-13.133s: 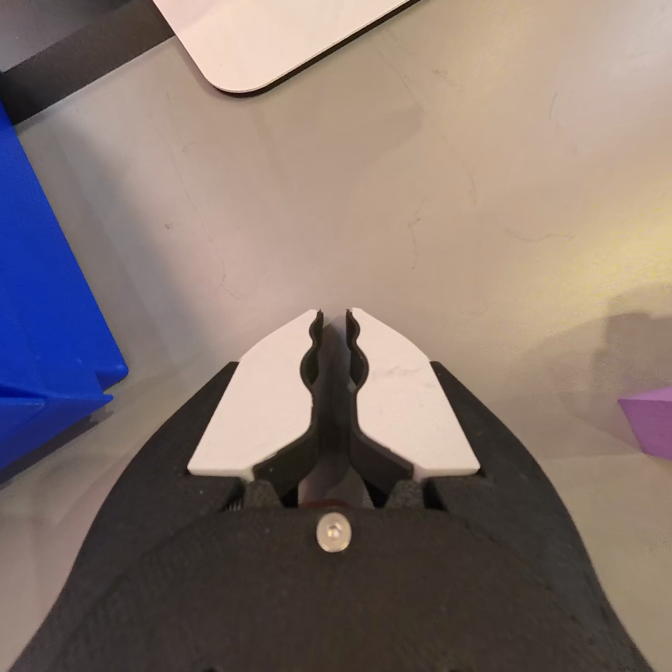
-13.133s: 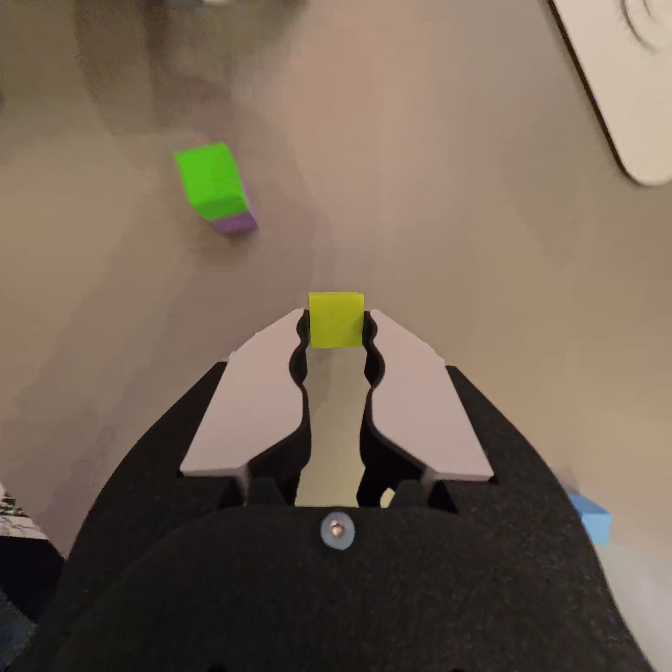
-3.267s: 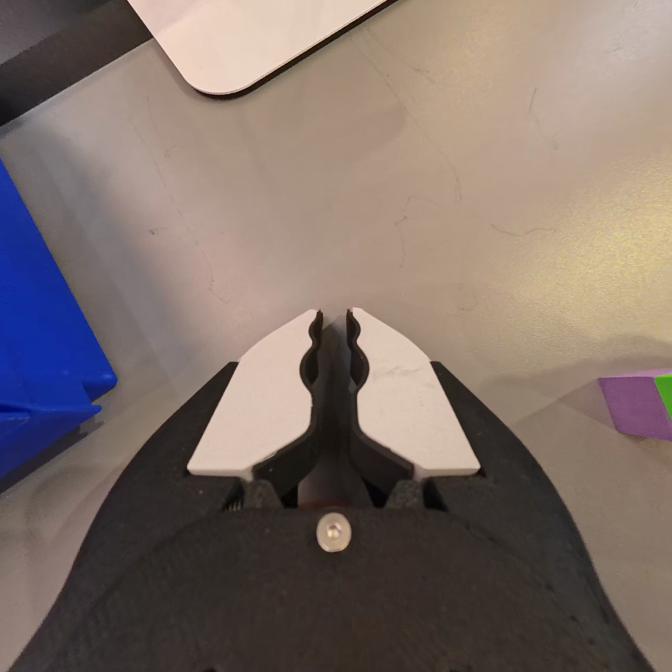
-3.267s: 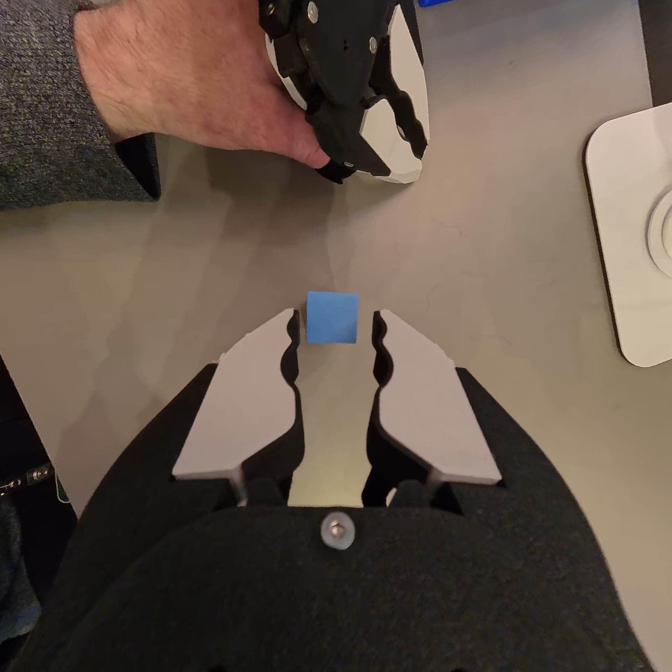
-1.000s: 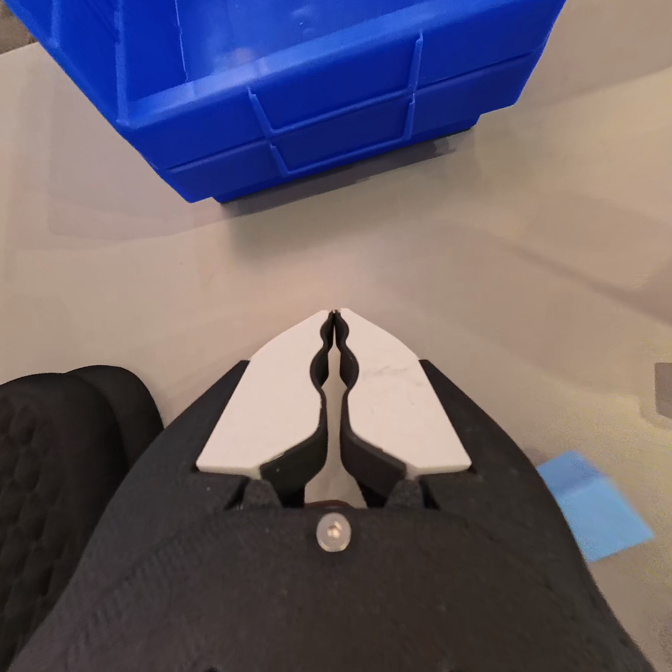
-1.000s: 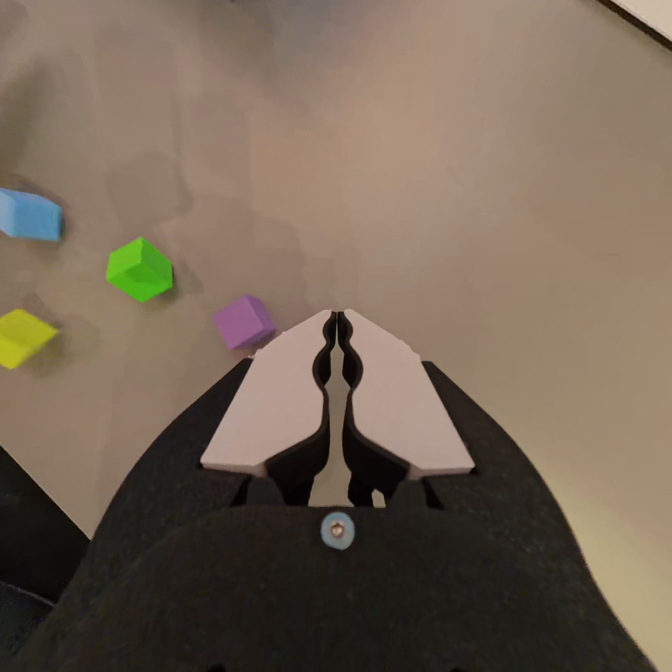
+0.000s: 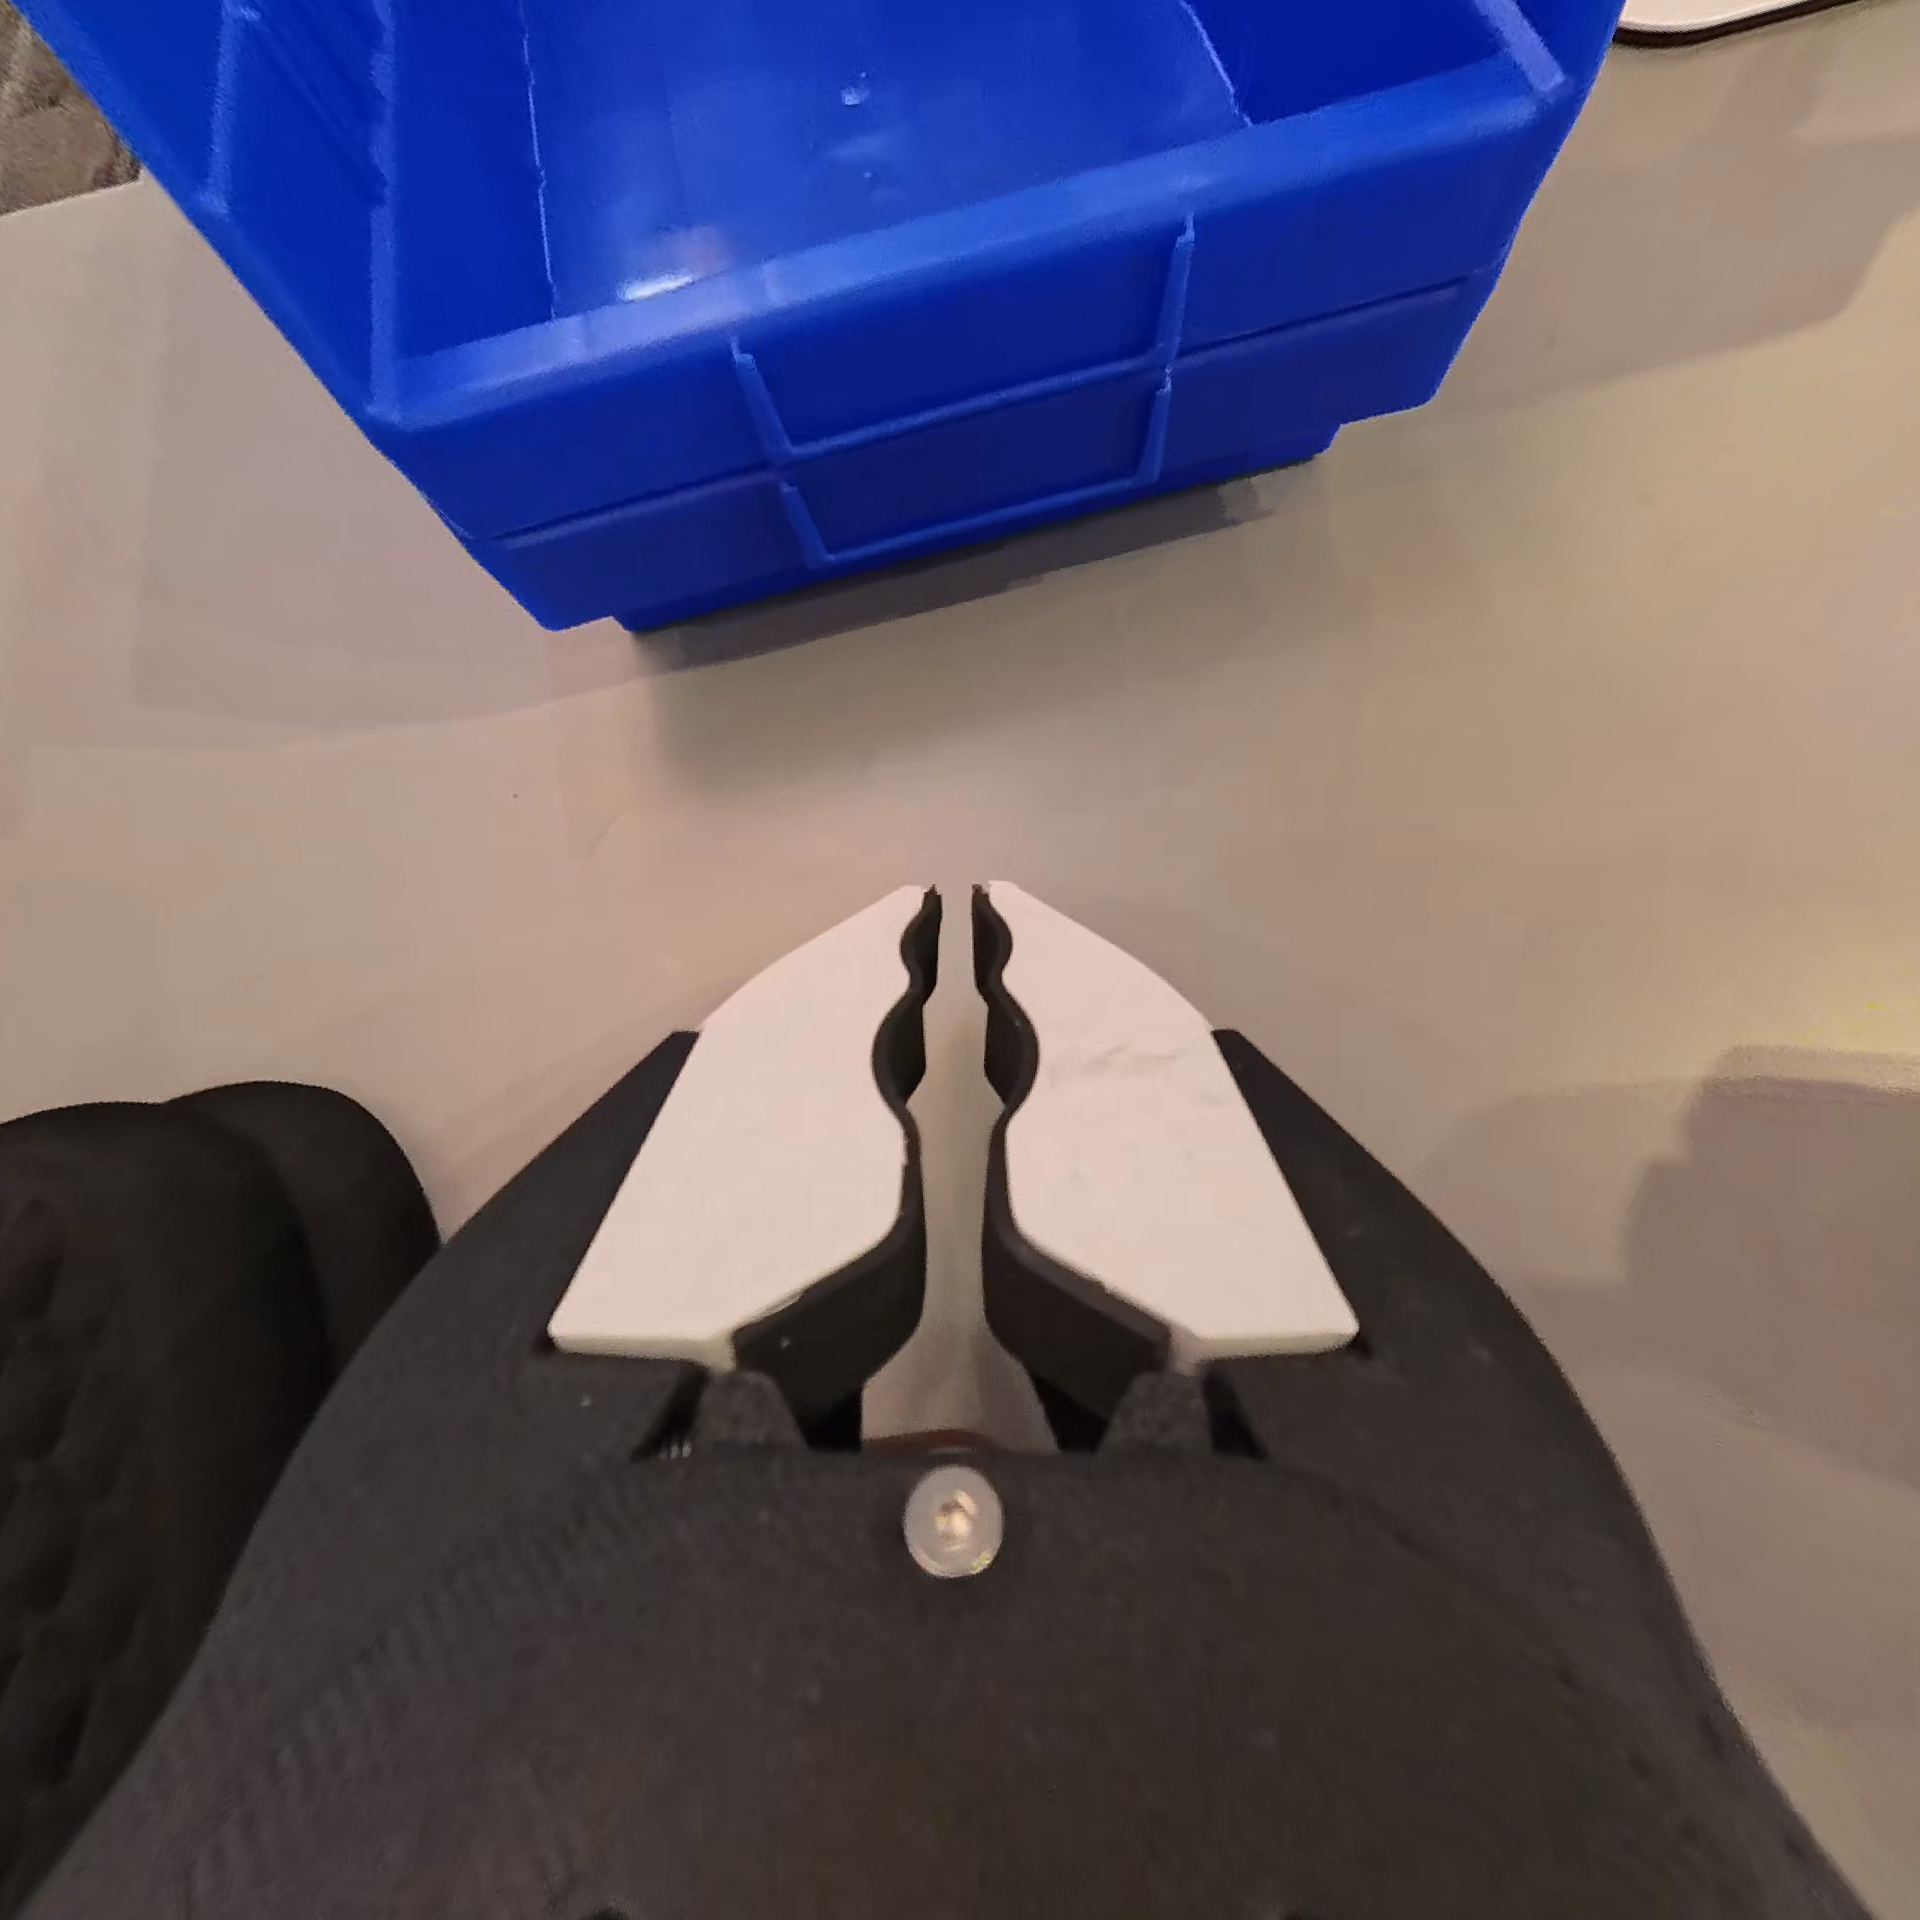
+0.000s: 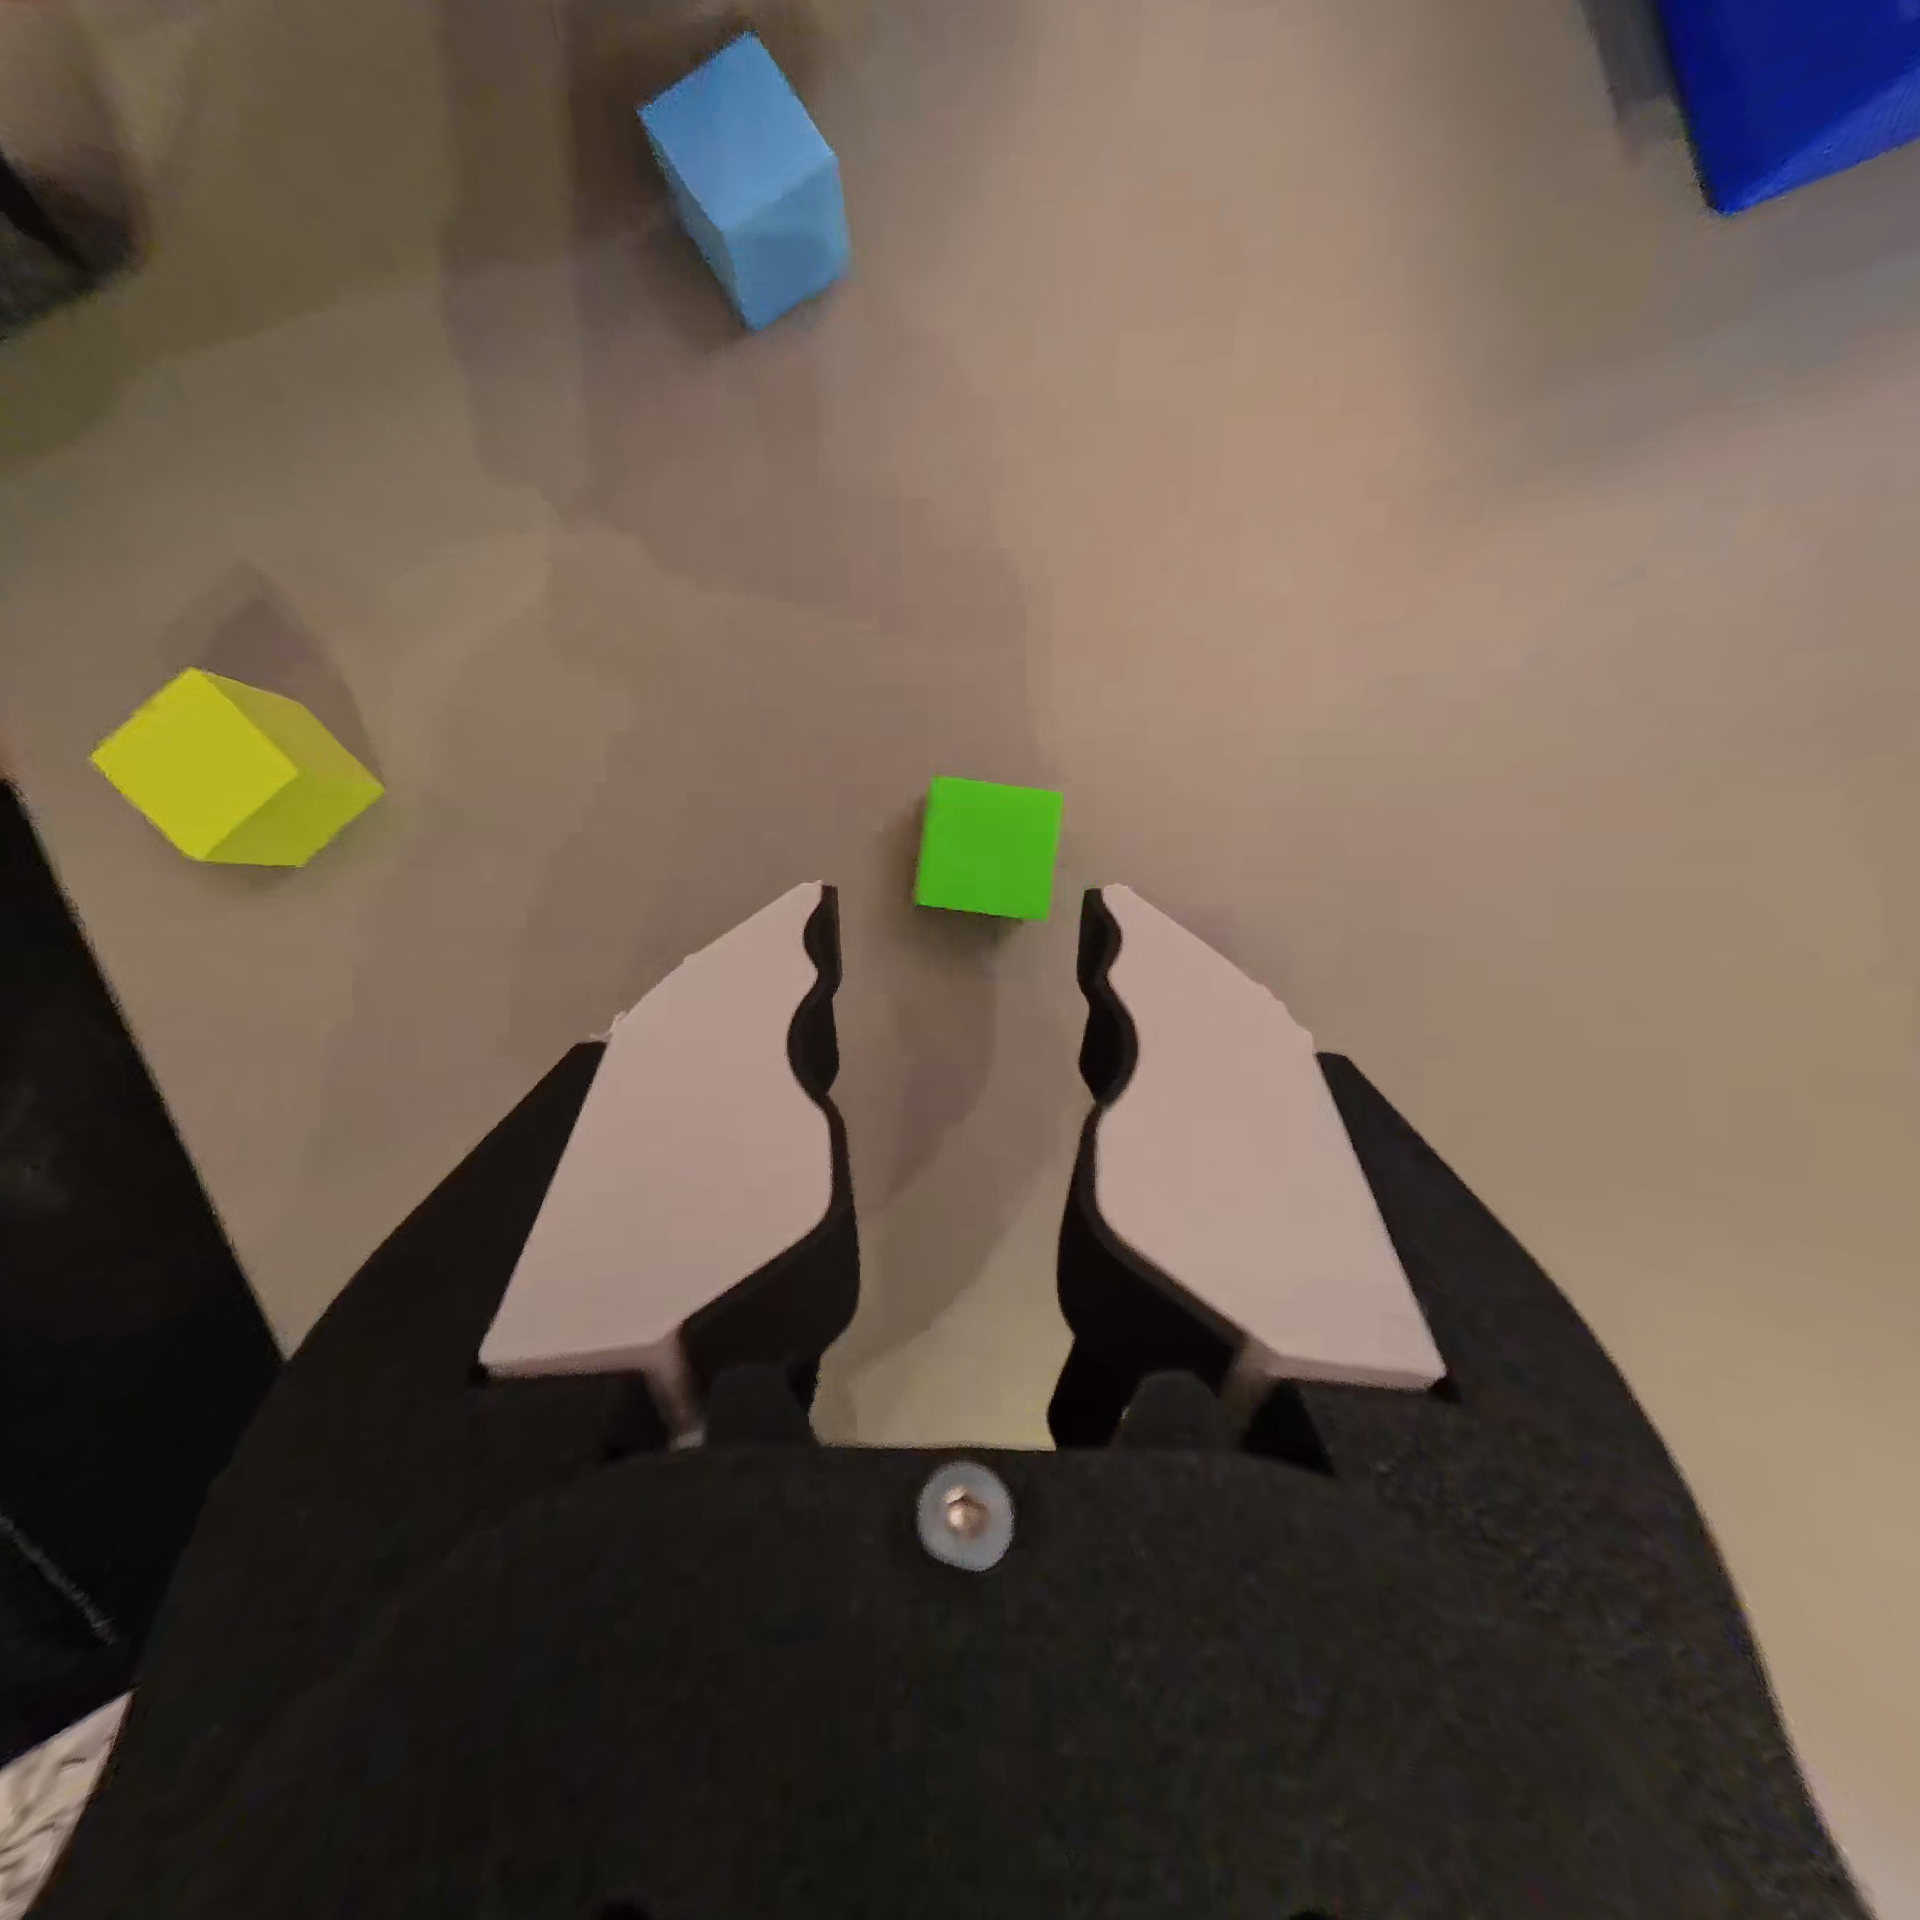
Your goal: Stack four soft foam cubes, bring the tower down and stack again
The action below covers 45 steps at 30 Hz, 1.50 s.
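In the right wrist view, three foam cubes lie apart on the grey table. A green cube (image 8: 989, 847) sits just beyond my right gripper's fingertips, a light blue cube (image 8: 753, 182) lies farther off, and a yellow cube (image 8: 223, 769) lies at the left. My right gripper (image 8: 956, 894) is open and empty. Its pads stand clear of the green cube on both sides. My left gripper (image 7: 956, 891) hovers over bare table with a narrow slit between its tips and nothing in it. No cube shows in the left wrist view.
A blue plastic bin (image 7: 831, 312) stands right ahead of the left gripper; its corner shows at the top right of the right wrist view (image 8: 1808, 94). A black padded object (image 7: 156, 1299) lies at the left gripper's left. A white board's edge (image 7: 1766, 16) shows behind the bin. The gap from one gripper's tips to the other's is roughly 20 cm.
My right gripper went from shut to open and swung over to the green cube. My left gripper's tips parted slightly, and it moved closer to the bin. The blue cube left the left wrist view.
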Available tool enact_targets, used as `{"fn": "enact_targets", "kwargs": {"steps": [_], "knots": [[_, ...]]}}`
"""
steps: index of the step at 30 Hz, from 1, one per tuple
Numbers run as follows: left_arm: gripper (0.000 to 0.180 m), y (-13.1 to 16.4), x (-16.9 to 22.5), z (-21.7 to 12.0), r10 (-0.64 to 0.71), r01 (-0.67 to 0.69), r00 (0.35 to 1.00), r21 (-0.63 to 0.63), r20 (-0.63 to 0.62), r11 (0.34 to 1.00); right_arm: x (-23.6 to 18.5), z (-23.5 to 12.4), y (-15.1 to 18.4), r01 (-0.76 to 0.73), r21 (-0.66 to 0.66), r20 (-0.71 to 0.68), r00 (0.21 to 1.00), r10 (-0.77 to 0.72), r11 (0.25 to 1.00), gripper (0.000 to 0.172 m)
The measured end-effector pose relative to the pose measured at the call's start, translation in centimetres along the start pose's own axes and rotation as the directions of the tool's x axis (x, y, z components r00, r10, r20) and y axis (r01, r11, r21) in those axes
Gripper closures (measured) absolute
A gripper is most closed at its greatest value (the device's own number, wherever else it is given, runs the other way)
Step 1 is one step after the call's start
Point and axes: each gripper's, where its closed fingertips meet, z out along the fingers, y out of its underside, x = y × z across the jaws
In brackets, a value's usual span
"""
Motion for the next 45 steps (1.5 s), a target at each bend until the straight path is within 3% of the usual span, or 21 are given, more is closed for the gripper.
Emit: {"fn": "enact_targets", "kwargs": {"steps": [6,10,13,15,19,25,29,31,33,36,39,42,45], "knots": [[0.175,-0.2,0.0,0.2,-0.017,0.018,1.000,0.011,-0.014,1.000,5.6,-1.6,4.0,-0.027,-0.032,-0.058,0.998,0.025,0.999,0.119],[0.174,-0.4,0.6,0.5,-0.025,0.025,0.999,0.012,-0.030,1.000,6.3,-1.2,5.6,-0.030,-0.045,0.032,0.999,0.031,0.999,0.113],[0.174,-0.5,1.0,0.7,-0.001,0.001,1.000,0.008,-0.030,1.000,5.3,-0.3,5.1,-0.002,-0.019,0.091,0.996,0.004,1.000,0.119],[0.174,-0.5,1.1,0.7,0.014,-0.014,1.000,0.006,-0.024,1.000,4.9,0.2,5.0,0.035,-0.018,0.090,0.995,-0.033,0.999,0.144],[0.174,-0.5,0.7,0.2,0.014,-0.014,1.000,0.016,-0.010,1.000,6.7,-0.6,6.1,0.084,-0.043,0.086,0.993,-0.080,0.996,0.144],[0.174,-0.5,0.2,0.4,-0.015,0.015,1.000,0.020,-0.014,1.000,13.3,-4.7,10.3,0.189,-0.031,0.072,0.980,-0.187,0.981,0.144],[0.174,-0.2,0.7,0.9,0.004,-0.004,1.000,0.001,-0.018,1.000,15.8,-4.5,13.1,0.209,-0.072,0.096,0.975,-0.202,0.975,0.144],[0.173,-0.2,0.8,1.1,0.020,-0.020,1.000,-0.007,-0.013,1.000,15.9,-3.7,14.2,0.217,-0.109,0.120,0.972,-0.204,0.970,0.141],[0.173,-0.2,0.9,1.0,0.022,-0.022,1.000,-0.006,-0.012,1.000,16.0,-3.5,14.6,0.227,-0.131,0.113,0.970,-0.213,0.965,0.127],[0.173,-0.3,0.5,0.8,0.008,-0.008,1.000,0.004,-0.007,1.000,15.5,-4.9,12.6,0.196,-0.073,0.078,0.979,-0.191,0.978,0.120],[0.173,-0.3,0.4,0.9,-0.002,0.002,1.000,0.006,-0.010,1.000,12.2,-5.7,8.5,0.182,0.005,0.083,0.980,-0.181,0.983,0.120],[0.172,-0.1,0.5,1.1,0.011,-0.011,1.000,-0.005,-0.010,1.000,7.4,-4.7,3.8,0.162,0.080,0.130,0.977,-0.172,0.984,0.119],[0.171,-0.2,0.4,0.9,0.022,-0.022,1.000,-0.004,-0.004,1.000,3.5,-2.3,1.4,0.152,0.053,0.153,0.976,-0.158,0.987,0.114]]}}
